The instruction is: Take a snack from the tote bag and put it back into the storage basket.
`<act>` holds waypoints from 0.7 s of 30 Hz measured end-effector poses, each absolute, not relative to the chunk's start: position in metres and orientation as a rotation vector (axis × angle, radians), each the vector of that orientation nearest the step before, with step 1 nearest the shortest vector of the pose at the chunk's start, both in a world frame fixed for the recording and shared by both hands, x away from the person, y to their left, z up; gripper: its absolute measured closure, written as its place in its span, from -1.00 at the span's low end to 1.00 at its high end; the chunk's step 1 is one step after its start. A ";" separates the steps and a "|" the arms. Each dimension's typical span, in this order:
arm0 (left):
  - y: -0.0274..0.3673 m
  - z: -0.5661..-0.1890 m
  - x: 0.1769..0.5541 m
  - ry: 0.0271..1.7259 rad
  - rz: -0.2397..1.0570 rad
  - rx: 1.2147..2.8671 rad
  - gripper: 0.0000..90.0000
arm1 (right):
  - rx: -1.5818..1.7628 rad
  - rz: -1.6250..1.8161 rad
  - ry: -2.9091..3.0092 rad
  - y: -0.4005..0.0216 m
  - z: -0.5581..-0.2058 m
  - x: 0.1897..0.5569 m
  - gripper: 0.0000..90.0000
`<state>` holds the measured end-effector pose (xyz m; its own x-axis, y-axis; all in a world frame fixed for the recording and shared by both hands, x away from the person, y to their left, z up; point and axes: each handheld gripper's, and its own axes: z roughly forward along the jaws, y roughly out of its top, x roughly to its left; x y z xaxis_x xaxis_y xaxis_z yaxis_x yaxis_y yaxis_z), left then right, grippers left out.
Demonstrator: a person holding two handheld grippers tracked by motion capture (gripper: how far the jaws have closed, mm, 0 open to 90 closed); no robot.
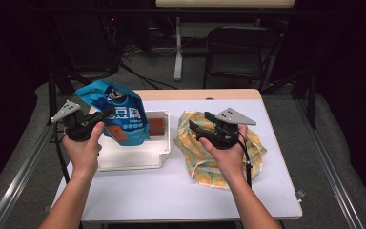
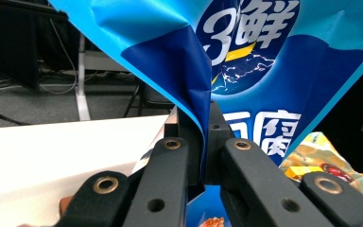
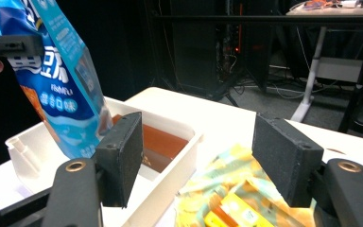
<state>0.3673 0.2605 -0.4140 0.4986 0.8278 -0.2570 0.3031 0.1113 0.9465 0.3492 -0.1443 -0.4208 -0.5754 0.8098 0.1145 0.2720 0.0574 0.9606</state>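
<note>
One blue pouch (image 2: 264, 61) pinched in left tongs (image 2: 203, 142), over white box (image 1: 138, 160)

- My table (image 1: 181, 191), white-topped with a wooden far edge, is carrying two things.
- A white tray (image 1: 133, 160) is sitting on its left half.
- A yellow patterned cloth (image 1: 205, 169) is lying crumpled just right of the tray, slightly apart.

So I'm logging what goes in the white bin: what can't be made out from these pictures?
- Brown item in the white bin: the blue bag covers part of it in the high view; its kind is unclear.
- Blue bag's lower end: cut off by the left gripper fingers in the left gripper view.
- Yellow packets on the patterned cloth: cut off at the bottom edge of the right gripper view; labels too small.
</note>
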 end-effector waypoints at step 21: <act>0.298 -0.454 0.380 1.169 0.550 1.419 0.99 | 1.158 1.496 1.860 -0.176 -0.448 0.339 -0.23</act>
